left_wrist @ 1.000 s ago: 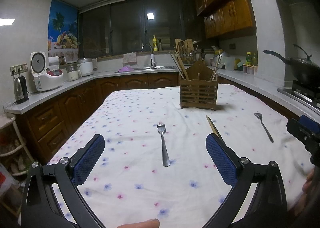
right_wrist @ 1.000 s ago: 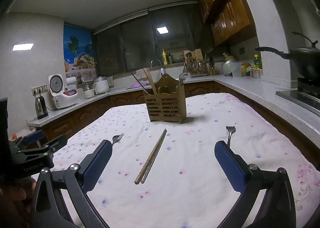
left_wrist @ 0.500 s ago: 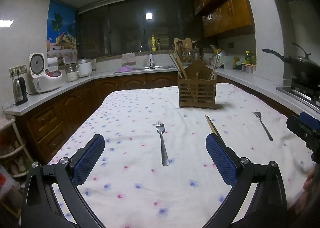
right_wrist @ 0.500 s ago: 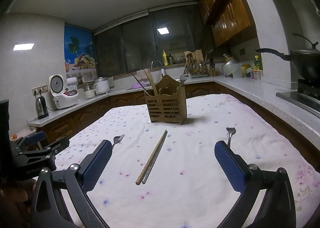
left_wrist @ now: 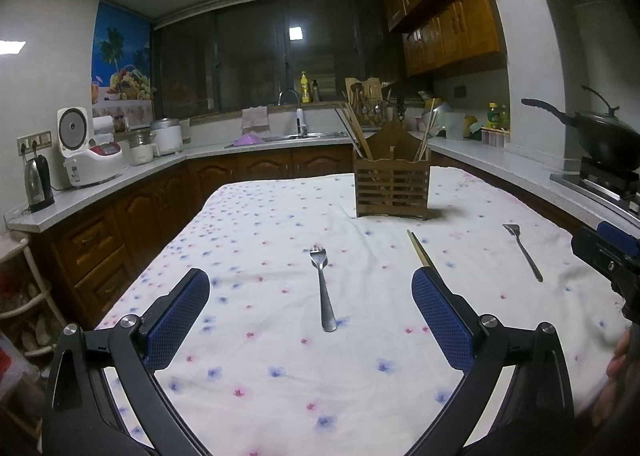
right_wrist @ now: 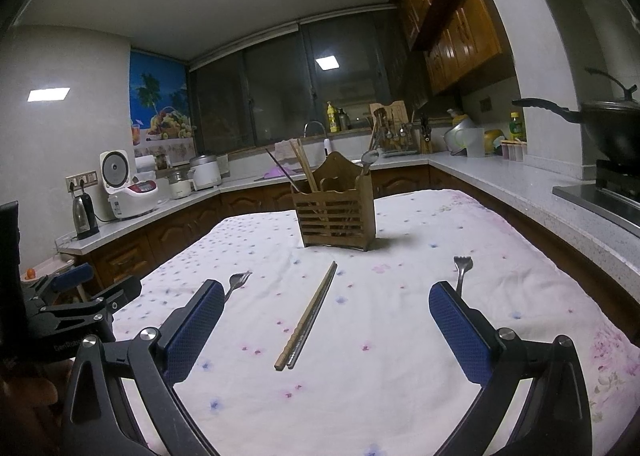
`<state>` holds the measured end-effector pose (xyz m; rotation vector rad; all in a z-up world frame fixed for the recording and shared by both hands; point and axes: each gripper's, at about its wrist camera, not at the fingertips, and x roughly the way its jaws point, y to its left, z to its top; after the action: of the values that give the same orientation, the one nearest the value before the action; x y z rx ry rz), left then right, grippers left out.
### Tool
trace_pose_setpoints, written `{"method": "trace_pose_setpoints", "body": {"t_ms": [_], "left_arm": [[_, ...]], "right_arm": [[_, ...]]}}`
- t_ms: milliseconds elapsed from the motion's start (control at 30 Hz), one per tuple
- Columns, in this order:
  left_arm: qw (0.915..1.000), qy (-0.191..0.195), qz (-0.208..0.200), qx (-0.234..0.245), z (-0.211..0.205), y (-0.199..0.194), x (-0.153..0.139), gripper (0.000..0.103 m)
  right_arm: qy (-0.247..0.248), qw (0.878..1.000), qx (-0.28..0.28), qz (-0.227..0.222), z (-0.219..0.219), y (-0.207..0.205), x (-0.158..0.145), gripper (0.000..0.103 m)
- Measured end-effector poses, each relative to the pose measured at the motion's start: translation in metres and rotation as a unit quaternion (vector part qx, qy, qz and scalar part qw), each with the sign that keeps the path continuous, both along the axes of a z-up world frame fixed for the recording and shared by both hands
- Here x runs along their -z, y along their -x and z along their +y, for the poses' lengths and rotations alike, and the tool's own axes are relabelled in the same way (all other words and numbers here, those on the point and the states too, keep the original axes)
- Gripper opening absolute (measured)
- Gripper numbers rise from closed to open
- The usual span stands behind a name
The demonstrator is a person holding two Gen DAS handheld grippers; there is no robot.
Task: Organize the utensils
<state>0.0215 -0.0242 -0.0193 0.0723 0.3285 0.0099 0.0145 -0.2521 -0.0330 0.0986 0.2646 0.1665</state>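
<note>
Both the left gripper and right gripper are wide open and empty, so next is grabbing the fork mid-table.

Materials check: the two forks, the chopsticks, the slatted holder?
Left fork and right fork: likely stainless steel, grey with a dull sheen. Chopsticks: one tan, wood or bamboo; the other dark and glossy, possibly metal or lacquer. Holder: brown slatted wood, matte.
</note>
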Motion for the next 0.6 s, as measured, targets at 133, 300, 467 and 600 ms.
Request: {"method": "trace_pose_setpoints", "body": {"t_ms": [133, 300, 467, 600], "left_arm": [[1.0, 0.0, 0.0, 0.0, 0.0001, -0.0001, -0.0001, 0.103], [1.0, 0.0, 0.0, 0.001, -0.0001, -0.0002, -0.0004, 0.103], [1.0, 0.0, 0.0, 0.004, -0.0013, 0.0, -0.0026, 0.103], [1.0, 0.001, 0.001, 0.005, -0.0013, 0.0, -0.0023, 0.103]], "right_arm": [[-0.001, 1.0, 0.0, -0.001, 0.0005, 0.0003, -0.0011, 0.103], [-0.001, 1.0, -0.001, -0.002, 0.0011, 0.0006, -0.0025, 0.103], [-0.002, 1.0, -0.001, -0.002, 0.0016, 0.0003, -0.0032, 0.103], [-0.001, 1.0, 0.0, -0.002, 0.0015, 0.0007, -0.0026, 0.103]]}}
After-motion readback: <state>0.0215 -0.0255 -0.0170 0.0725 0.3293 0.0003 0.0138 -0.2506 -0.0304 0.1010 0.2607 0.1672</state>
